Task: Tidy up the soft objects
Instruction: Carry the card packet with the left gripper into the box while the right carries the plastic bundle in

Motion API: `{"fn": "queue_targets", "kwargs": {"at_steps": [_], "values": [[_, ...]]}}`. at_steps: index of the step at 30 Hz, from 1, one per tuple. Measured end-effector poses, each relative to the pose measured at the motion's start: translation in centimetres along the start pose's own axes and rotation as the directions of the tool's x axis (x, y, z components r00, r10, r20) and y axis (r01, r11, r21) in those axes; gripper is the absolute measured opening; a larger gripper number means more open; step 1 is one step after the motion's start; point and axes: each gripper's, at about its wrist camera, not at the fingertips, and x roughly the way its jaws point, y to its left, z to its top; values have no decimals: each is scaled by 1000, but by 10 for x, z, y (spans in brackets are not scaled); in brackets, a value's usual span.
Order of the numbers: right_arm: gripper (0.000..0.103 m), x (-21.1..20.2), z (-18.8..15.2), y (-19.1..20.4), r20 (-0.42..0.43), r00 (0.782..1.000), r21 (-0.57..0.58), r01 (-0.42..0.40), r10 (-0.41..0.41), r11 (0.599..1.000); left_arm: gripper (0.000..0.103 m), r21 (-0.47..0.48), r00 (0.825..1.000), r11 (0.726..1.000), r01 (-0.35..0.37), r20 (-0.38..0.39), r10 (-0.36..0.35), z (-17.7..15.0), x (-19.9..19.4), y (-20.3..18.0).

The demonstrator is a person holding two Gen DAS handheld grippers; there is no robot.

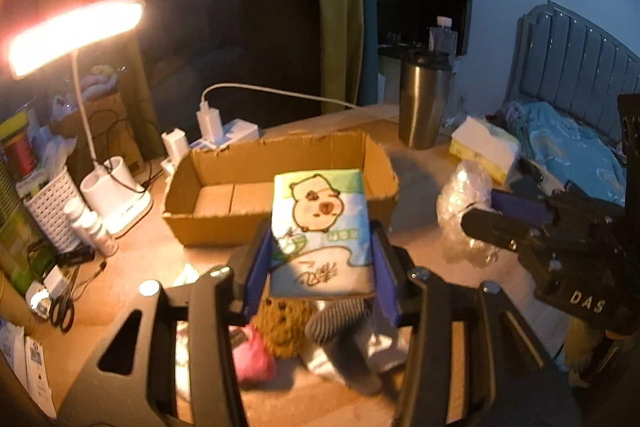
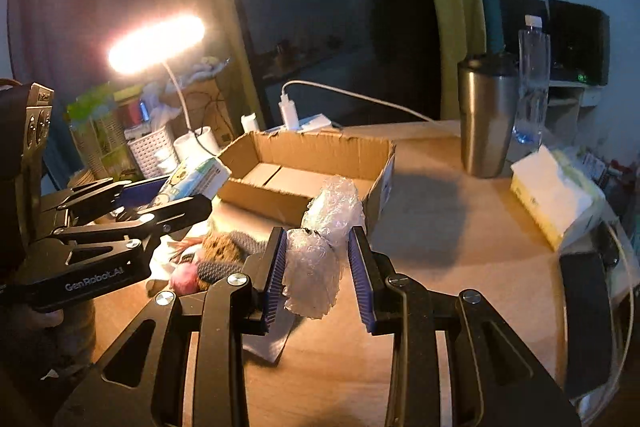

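Both picks made, none boxed yet.
L gripper (image 1: 320,251) clamping capybara-print tissue pack (image 1: 320,227); R gripper (image 2: 318,267) pinching crumpled clear bubble wrap (image 2: 312,275). Open brown cardboard box (image 1: 224,227) empty at 12 o'clock; sock/plush pile (image 1: 288,331) left at 6.

The open brown cardboard box (image 1: 280,187) sits mid-frame on the wooden desk (image 1: 120,279). The white desk lamp with a glowing bar head (image 1: 120,199) stands left of it, the steel tumbler (image 1: 424,103) at upper right. The flat printed tissue pack (image 1: 320,231) hangs before the box, above a pile of small knitted soft toys (image 1: 288,327). The crumpled clear bubble wrap (image 2: 316,263) lies right of that pile, the white-and-yellow tissue box (image 2: 548,195) at far right.
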Motion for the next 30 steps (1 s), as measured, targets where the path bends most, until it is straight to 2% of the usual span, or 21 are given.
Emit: {"fn": "queue_targets", "kwargs": {"at_steps": [11, 17, 22, 27, 30], "values": [[34, 13, 33, 4, 33, 998, -14, 59, -59, 998, 47, -28, 996, 997, 76, 52, -74, 32, 20, 20], [34, 20, 54, 8, 64, 993, -28, 97, -95, 995, 47, -33, 985, 991, 131, 118, -126, 47, 26, 27], [34, 30, 68, 9, 74, 990, -39, 122, -119, 992, 47, -50, 977, 984, 172, 134, -164, 56, 39, 33], [34, 46, 74, 9, 54, 990, -51, 132, -129, 990, 47, -69, 975, 978, 197, 115, -189, 57, 58, 41], [34, 59, 75, 8, 34, 991, -49, 129, -127, 990, 47, -77, 976, 975, 209, 76, -203, 53, 76, 41]]}}
